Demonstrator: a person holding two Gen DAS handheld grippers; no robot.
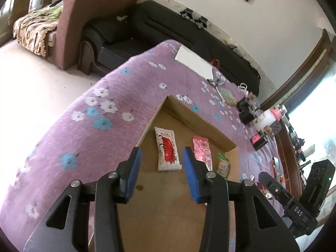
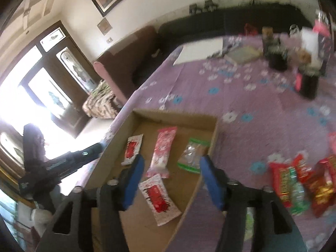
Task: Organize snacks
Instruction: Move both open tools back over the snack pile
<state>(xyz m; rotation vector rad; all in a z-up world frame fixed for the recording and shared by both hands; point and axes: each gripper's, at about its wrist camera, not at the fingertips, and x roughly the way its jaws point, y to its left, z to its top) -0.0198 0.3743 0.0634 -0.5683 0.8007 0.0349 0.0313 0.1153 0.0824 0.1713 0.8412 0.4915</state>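
Note:
A shallow cardboard tray (image 1: pixel 190 110) (image 2: pixel 176 114) sits on the purple flowered tablecloth. In the left wrist view it holds a white-and-red packet (image 1: pixel 168 150), a pink packet (image 1: pixel 202 150) and a small green-edged clear packet (image 1: pixel 223 166). My left gripper (image 1: pixel 161 174) is open and empty above the tray's near part. In the right wrist view the tray holds two white-and-red packets (image 2: pixel 133 149) (image 2: pixel 158 198), the pink packet (image 2: pixel 161 154) and the green-edged packet (image 2: pixel 192 154). My right gripper (image 2: pixel 171 180) is open and empty above the nearer white-and-red packet.
A heap of red and green snack packs (image 2: pixel 302 183) lies on the cloth right of the tray. A white sheet (image 1: pixel 194 62), a booklet and small boxes and bottles (image 1: pixel 255 113) stand at the far end. Sofas stand beyond the table edge.

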